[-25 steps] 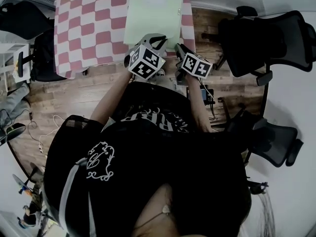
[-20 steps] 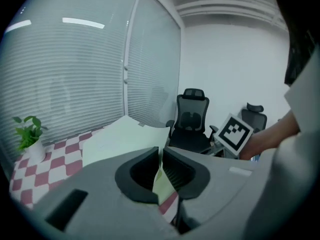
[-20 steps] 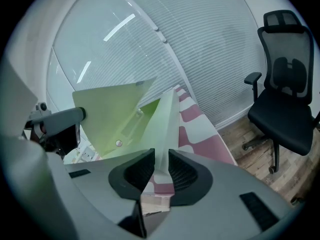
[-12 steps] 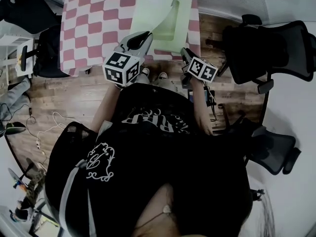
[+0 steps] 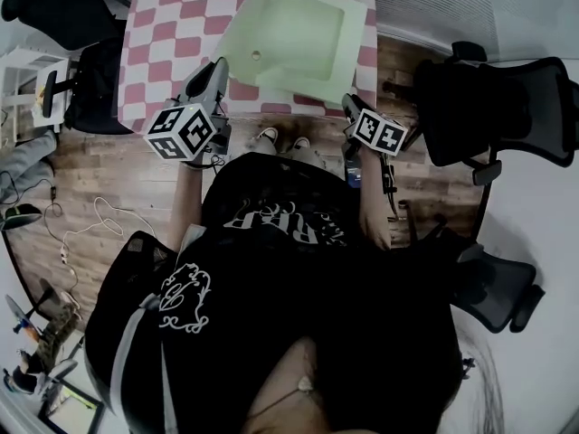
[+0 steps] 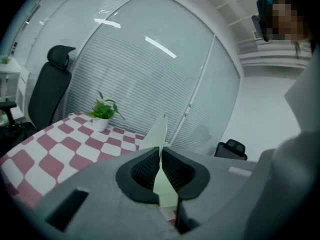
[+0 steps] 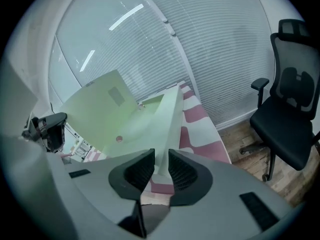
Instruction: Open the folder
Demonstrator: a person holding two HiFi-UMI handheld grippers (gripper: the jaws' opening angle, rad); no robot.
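**A:** Head view: folder (image 5: pixel 312 34) is on the checked counter (image 5: pixel 172 34) at its near edge, long axis running away from me. What are the tongs doing?

**B:** Left tongs (image 6: pixel 160 155) are pressed together on the thin edge of the cover (image 6: pixel 159 131), which runs edge-on between the pads. Right tongs (image 7: pixel 161 154) are pinching the folder's other panel at its near right corner.

**A:** Which way does the cover lie from the right tongs?

**B:** To their left, tilted up off the pinned panel. The wedge between the two panels opens toward my left. My left hand is on the cover. The right hand is just the anchor.

**A:** So what's next?

**B:** My read is to carry the cover further left and down toward the counter, with the right side pinned. I can't tell from these views where the spine runs, so I'd go easy on the swing.
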